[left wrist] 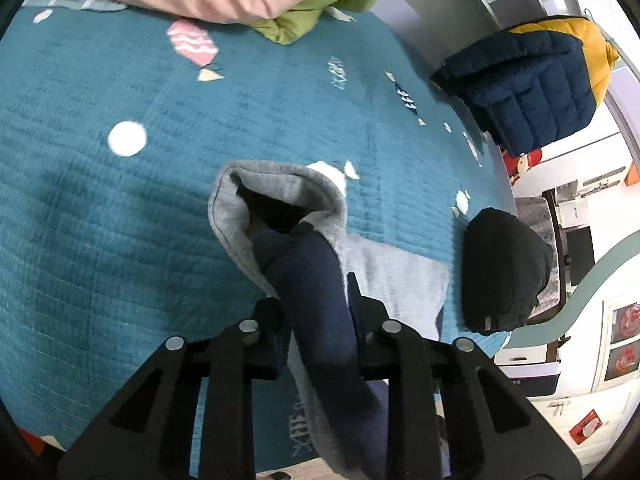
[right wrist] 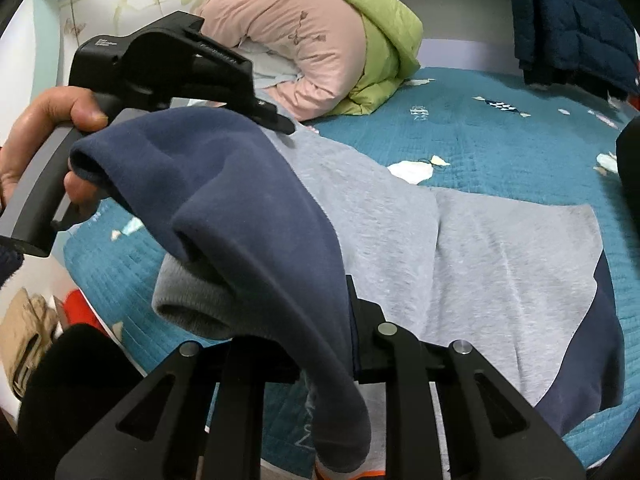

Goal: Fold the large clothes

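Observation:
A grey and navy sweatshirt [right wrist: 500, 264] lies on the teal bedspread [right wrist: 500, 136], its body spread flat to the right. My left gripper [left wrist: 316, 304] is shut on its navy sleeve [left wrist: 312, 280] beside the grey hood [left wrist: 280, 188], holding it above the bed. My right gripper [right wrist: 320, 320] is shut on the same navy sleeve [right wrist: 248, 208], which drapes over its fingers with the grey cuff [right wrist: 192, 300] hanging left. The left gripper's body [right wrist: 168, 64], in a hand, shows in the right wrist view above the sleeve.
A pink and green padded coat [right wrist: 320, 44] is bundled at the bed's far side. A navy and yellow puffer jacket [left wrist: 536, 92] hangs at the right. A black garment [left wrist: 504, 272] lies at the bed's right edge. The teal bedspread's near edge [left wrist: 248, 456] runs just below the grippers.

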`<control>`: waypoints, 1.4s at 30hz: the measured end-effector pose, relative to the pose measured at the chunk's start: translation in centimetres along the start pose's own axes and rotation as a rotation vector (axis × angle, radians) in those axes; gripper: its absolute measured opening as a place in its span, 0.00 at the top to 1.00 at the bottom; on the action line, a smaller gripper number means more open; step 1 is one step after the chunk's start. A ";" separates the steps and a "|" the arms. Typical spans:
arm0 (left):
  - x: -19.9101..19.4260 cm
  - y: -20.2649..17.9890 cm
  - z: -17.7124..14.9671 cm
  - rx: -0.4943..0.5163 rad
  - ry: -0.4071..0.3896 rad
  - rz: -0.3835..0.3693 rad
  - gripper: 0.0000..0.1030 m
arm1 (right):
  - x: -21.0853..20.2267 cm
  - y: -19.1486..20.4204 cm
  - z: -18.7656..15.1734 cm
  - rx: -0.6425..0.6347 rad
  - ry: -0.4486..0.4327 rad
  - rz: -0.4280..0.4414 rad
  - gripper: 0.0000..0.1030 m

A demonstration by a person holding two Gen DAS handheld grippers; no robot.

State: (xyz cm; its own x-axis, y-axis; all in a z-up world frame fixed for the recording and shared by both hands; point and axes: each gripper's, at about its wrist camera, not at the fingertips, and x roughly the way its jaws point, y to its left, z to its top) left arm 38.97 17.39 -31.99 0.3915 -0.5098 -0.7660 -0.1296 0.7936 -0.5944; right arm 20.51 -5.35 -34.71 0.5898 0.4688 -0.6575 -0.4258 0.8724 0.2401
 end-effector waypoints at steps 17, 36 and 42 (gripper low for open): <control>8.1 -18.9 -0.8 0.312 0.114 -0.023 0.77 | -5.3 -11.6 -1.7 0.442 -0.097 0.006 0.86; 27.2 -26.3 -5.7 0.485 0.359 0.171 0.77 | -5.4 -20.4 -6.9 0.785 -0.036 -0.008 0.83; 29.3 -26.2 -5.8 0.484 0.416 0.164 0.58 | -5.8 -21.2 -7.7 0.841 0.002 -0.051 0.72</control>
State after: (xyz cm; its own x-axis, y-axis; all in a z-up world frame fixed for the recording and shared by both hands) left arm 48.52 -20.26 -40.29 0.0043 -0.3786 -0.9255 0.3052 0.8819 -0.3593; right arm 20.87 -27.60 -41.48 0.5925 0.4268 -0.6832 0.2550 0.7052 0.6616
